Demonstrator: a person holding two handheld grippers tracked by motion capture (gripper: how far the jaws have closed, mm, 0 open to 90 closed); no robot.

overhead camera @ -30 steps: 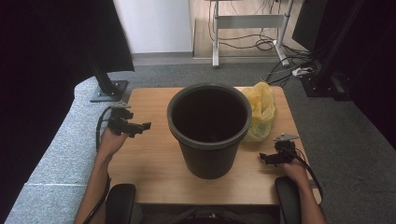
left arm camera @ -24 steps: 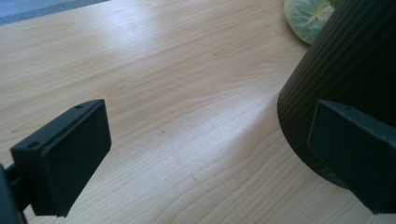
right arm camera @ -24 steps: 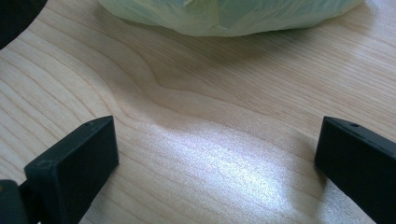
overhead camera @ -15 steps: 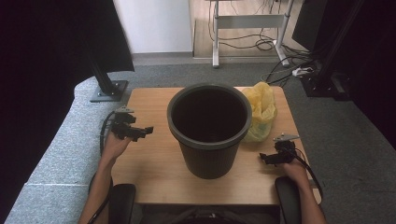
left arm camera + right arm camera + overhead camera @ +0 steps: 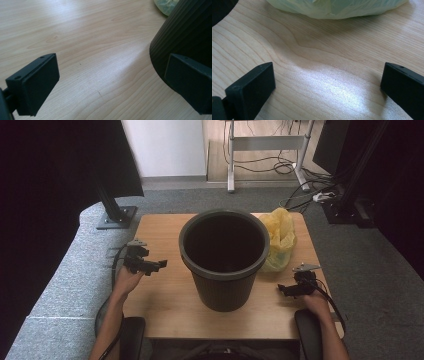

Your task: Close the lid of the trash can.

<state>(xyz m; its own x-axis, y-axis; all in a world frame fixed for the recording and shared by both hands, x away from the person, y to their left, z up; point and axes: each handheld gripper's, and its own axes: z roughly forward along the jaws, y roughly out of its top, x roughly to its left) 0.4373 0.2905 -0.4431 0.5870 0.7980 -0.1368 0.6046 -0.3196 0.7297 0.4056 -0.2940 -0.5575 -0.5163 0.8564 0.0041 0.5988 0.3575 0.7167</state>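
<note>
So there's a big dark ribbed bin (image 5: 223, 260) standing upright in the middle of the wooden table (image 5: 165, 295), with a crumpled yellow plastic bag (image 5: 280, 237) touching its far right side. The left gripper (image 5: 156, 265) hangs over the table's left part, just beside the bin, jaws spread wide with nothing in them. The right gripper (image 5: 284, 291) sits low near the front right corner, also wide open and empty, pointing at the bag.

The high view looks forward and down over the whole table (image 5: 165, 295). Both gripper views skim close above its wood, sharing the yellow bag (image 5: 337, 7).
</note>
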